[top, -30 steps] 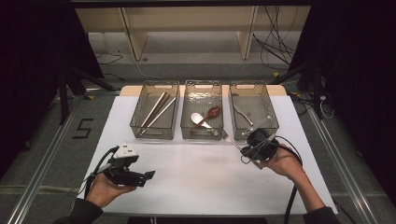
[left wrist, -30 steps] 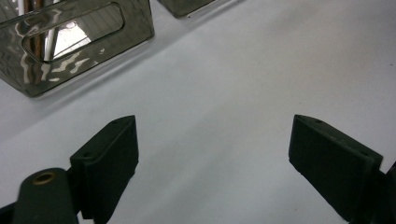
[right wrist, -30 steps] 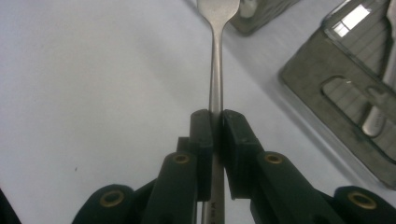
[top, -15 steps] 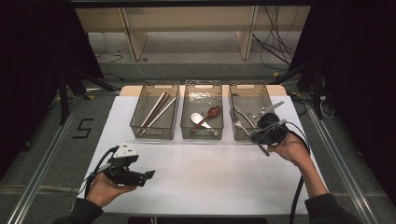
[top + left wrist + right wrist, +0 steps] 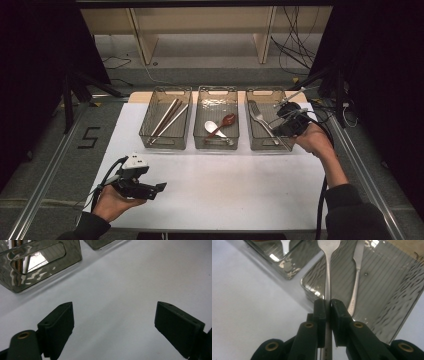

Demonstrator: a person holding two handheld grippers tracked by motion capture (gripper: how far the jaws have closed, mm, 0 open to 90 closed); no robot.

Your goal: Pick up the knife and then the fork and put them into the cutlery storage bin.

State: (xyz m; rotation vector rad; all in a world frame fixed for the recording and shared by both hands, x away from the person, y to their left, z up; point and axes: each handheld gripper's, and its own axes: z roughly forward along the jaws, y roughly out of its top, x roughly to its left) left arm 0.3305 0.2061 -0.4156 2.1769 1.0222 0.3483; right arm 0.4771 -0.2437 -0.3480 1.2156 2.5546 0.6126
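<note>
My right gripper (image 5: 281,124) hovers over the near right part of the right clear bin (image 5: 250,142). In the right gripper view its jaws (image 5: 327,302) are shut on the thin handle of a metal utensil (image 5: 327,275), whose head widens at the top edge. A second metal utensil, a fork (image 5: 259,117), lies inside that bin (image 5: 387,290); it is the one alongside (image 5: 356,277). My left gripper (image 5: 159,189) rests low at the front left of the white table (image 5: 240,185). Its jaws (image 5: 113,317) stand wide open over bare tabletop, with nothing between them.
The left bin (image 5: 145,135) holds chopsticks (image 5: 167,117); its handle end appears in the left gripper view (image 5: 45,267). In the middle bin (image 5: 196,140) lie a white spoon (image 5: 211,127) and a red spoon (image 5: 224,122). Cables and dark stands ring the table.
My right gripper has carried the metal utensil from the table in front of the right bin up and back, over that bin. The left gripper has stayed put.
</note>
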